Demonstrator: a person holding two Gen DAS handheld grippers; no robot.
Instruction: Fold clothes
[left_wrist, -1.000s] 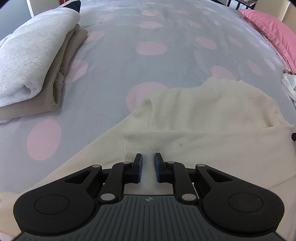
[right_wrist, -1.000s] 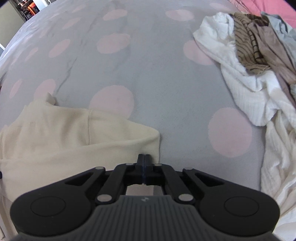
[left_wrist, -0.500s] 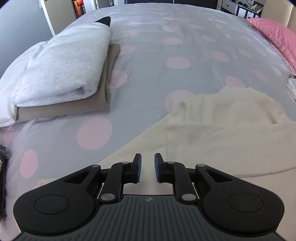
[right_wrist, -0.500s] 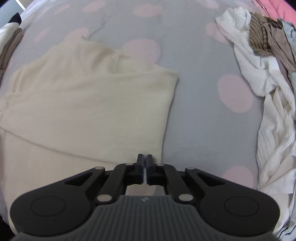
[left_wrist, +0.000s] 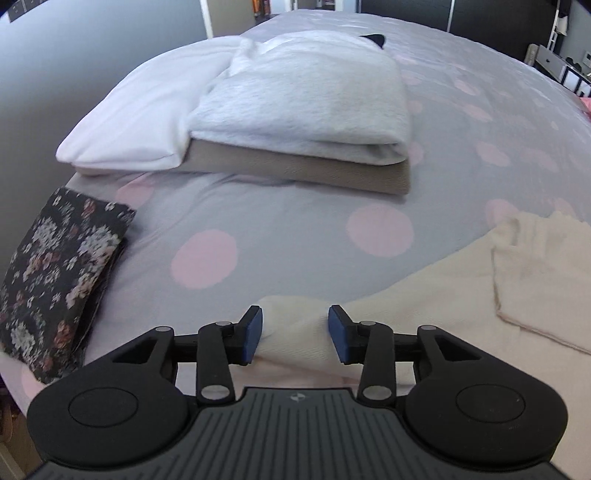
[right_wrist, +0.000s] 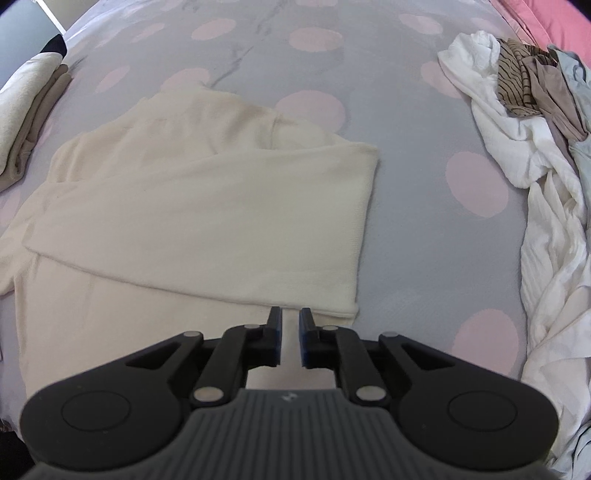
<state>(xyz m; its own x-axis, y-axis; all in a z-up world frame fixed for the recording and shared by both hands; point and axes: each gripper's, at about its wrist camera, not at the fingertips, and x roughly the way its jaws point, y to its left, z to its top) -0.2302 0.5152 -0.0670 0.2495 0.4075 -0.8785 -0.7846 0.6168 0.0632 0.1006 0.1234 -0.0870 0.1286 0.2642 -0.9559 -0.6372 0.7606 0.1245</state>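
Observation:
A cream sweater (right_wrist: 207, 206) lies flat on the grey bedspread with pink dots (right_wrist: 417, 229), one sleeve folded across its body. In the left wrist view the other sleeve (left_wrist: 424, 291) runs out to its cuff (left_wrist: 295, 321). My left gripper (left_wrist: 295, 332) is over that cuff with its jaws opening; the cuff lies between the blue pads (left_wrist: 254, 332), not squeezed. My right gripper (right_wrist: 290, 332) hovers over the sweater's near edge, just below the folded sleeve. Its jaws are opening to a narrow gap, and cream cloth shows through the gap without being pinched.
A stack of folded clothes (left_wrist: 314, 103), pale grey fleece on tan, sits at the back left beside a white folded piece (left_wrist: 140, 122). A dark floral folded garment (left_wrist: 55, 277) lies at the left edge. A heap of unfolded clothes (right_wrist: 535, 155) fills the right side.
My left gripper has travelled left along the sleeve to its cuff and spread its jaws. My right gripper has drawn back to the near edge and parted from shut.

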